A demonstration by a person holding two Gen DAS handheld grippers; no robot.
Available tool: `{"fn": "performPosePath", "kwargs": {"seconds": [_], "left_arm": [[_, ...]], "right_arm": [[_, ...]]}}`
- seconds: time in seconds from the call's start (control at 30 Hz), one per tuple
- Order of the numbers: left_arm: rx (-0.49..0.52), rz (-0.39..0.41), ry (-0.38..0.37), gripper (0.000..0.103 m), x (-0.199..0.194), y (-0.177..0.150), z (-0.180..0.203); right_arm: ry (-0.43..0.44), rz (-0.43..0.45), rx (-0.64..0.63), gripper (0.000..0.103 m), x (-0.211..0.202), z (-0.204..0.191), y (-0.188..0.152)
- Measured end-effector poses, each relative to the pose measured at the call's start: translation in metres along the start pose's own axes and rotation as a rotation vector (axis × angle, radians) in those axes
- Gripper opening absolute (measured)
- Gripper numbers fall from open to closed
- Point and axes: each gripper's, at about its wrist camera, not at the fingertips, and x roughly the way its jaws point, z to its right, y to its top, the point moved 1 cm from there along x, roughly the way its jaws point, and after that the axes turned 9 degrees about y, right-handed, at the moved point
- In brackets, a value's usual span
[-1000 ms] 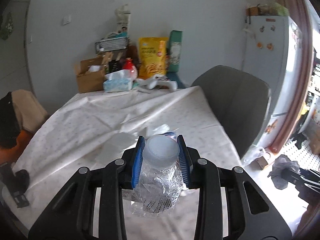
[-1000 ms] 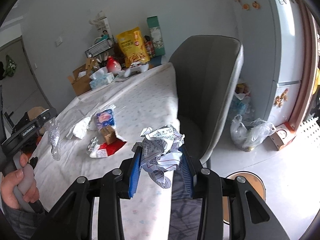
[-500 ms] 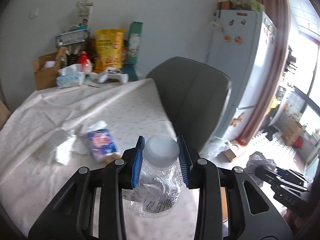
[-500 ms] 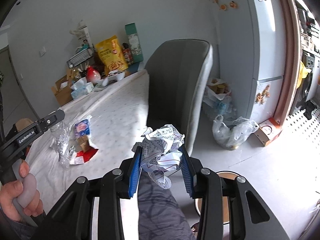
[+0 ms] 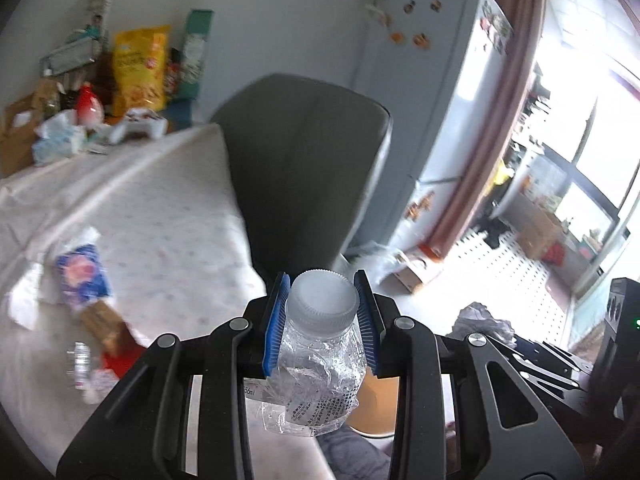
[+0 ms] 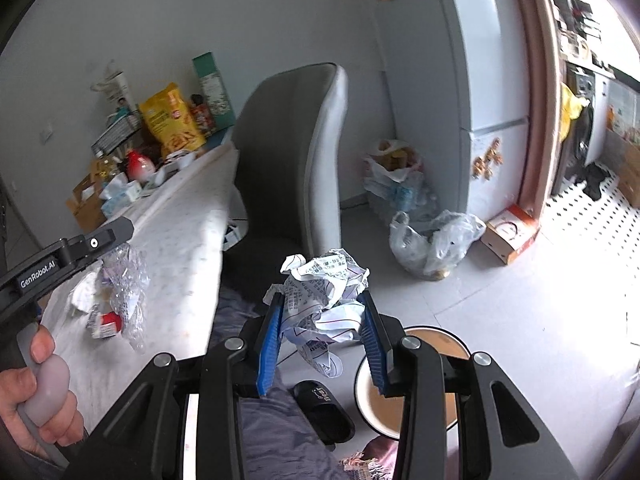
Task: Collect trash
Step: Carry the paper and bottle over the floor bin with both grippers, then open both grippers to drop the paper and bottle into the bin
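Where "GenRobot.AI" marks left hand-held gripper [image 6: 120, 248], crushed bottle [image 5: 320, 344] clamped

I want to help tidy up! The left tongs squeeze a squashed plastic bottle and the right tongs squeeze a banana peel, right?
Not quite. The right tongs squeeze a crumpled paper with print on it, not a banana peel; the right wrist view shows it. The left tongs do squeeze the squashed plastic bottle.

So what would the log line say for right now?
left hand-held gripper: shut on crushed plastic bottle | right hand-held gripper: shut on crumpled paper | round bin: on floor below | wrappers: on table
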Motion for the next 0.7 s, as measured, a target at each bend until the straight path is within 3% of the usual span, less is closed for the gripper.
{"fn": "performPosePath", "kwargs": {"seconds": [0.3, 0.5, 0.67, 0.7], "left_arm": [[-0.013, -0.112, -0.122, 0.033, 0.054, -0.002, 0.036], [0.003, -0.159, -0.148, 0.033, 0.088, -0.004, 0.061], [0.025, -0.202, -0.161, 0.033, 0.110, -0.013, 0.082], [0.028, -0.209, -0.162, 0.033, 0.114, -0.014, 0.084]], "right_arm": [[-0.044, -0.037, 0.085, 0.037, 0.027, 0.053, -0.009], [-0.056, -0.077, 0.159, 0.038, 0.047, 0.090, -0.021], [-0.052, -0.115, 0.200, 0.059, 0.063, 0.110, -0.034], [-0.058, -0.120, 0.208, 0.059, 0.065, 0.114, -0.036]]}}
